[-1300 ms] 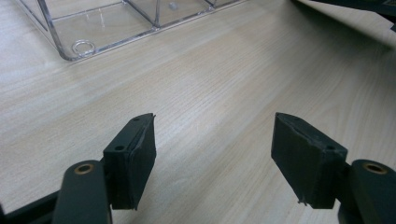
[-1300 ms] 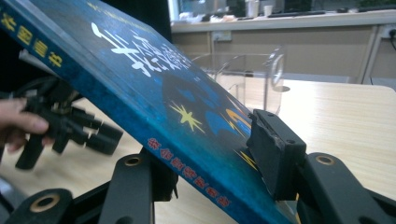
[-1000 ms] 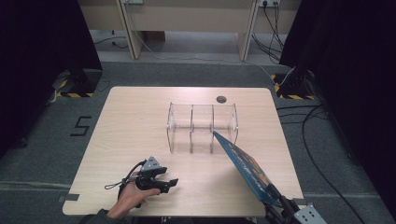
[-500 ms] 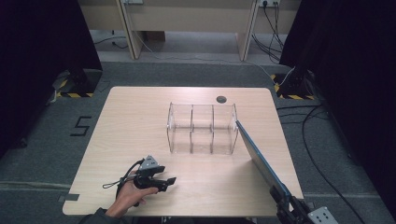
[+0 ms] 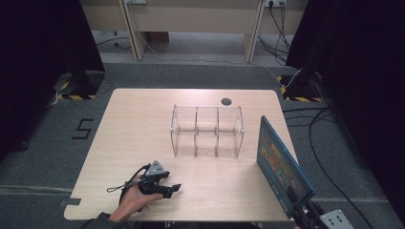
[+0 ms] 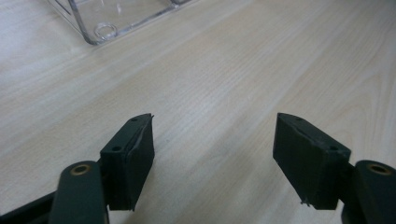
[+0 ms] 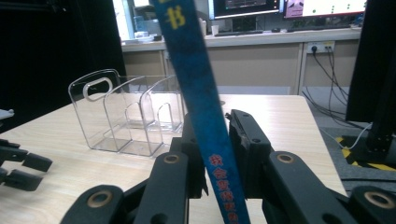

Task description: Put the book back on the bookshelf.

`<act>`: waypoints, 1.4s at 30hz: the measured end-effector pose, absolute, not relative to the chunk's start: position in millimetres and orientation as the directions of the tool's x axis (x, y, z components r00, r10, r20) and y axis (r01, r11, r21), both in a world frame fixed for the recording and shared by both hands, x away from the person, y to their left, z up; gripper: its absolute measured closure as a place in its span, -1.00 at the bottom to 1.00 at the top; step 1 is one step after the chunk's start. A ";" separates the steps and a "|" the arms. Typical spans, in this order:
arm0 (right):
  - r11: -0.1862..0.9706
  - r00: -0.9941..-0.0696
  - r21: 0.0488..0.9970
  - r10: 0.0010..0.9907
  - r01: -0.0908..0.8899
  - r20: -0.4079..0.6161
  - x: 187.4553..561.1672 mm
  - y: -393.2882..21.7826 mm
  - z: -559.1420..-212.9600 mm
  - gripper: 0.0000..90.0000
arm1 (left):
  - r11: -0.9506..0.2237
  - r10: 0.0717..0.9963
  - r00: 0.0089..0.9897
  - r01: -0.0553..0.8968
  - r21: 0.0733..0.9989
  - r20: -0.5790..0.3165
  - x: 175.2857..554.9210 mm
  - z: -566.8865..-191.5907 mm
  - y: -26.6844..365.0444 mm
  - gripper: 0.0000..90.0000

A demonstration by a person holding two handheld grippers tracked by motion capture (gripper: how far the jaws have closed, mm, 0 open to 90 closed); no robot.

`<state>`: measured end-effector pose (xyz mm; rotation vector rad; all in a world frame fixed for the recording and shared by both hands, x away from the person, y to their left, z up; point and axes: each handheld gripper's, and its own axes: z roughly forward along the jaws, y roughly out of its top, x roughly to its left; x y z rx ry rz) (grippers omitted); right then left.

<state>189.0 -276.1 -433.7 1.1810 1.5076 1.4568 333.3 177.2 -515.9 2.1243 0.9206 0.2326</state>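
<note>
A clear plastic file rack [image 5: 207,131] with three slots stands near the middle of the wooden table [image 5: 143,124]. My right gripper [image 7: 215,154] is shut on the spine of a thin blue book [image 7: 198,98]. That book [image 5: 282,169] stands tilted upright over the table's right front corner, to the right of the rack [image 7: 126,116]. My left gripper [image 5: 167,187] rests low over the front left of the table, held by a hand, jaws open wide with bare wood between its fingertips [image 6: 135,154]. A corner of the rack [image 6: 105,30] lies ahead of it.
A small dark round grommet [image 5: 226,101] sits at the table's far edge behind the rack. Desks with cables stand beyond the table, and dark curtains hang at both sides. Grey carpet surrounds the table.
The right gripper has swung the blue book from lying slanted toward the rack to standing more upright, farther right near the table's edge. The left gripper has stayed in place.
</note>
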 end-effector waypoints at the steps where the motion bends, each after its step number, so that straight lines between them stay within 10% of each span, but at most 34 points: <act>1: -0.059 -0.324 0.990 0.941 0.128 0.098 189.3 -276.9 -433.8 0.70 | -0.436 0.678 0.725 0.526 0.730 -0.118 332.6 -516.7 176.4 -0.40; 42: 0.021 -0.324 0.997 0.946 0.078 0.006 229.6 -287.4 -445.5 0.74 | -0.519 0.643 0.766 0.445 0.730 -0.009 328.7 -520.3 169.8 -0.52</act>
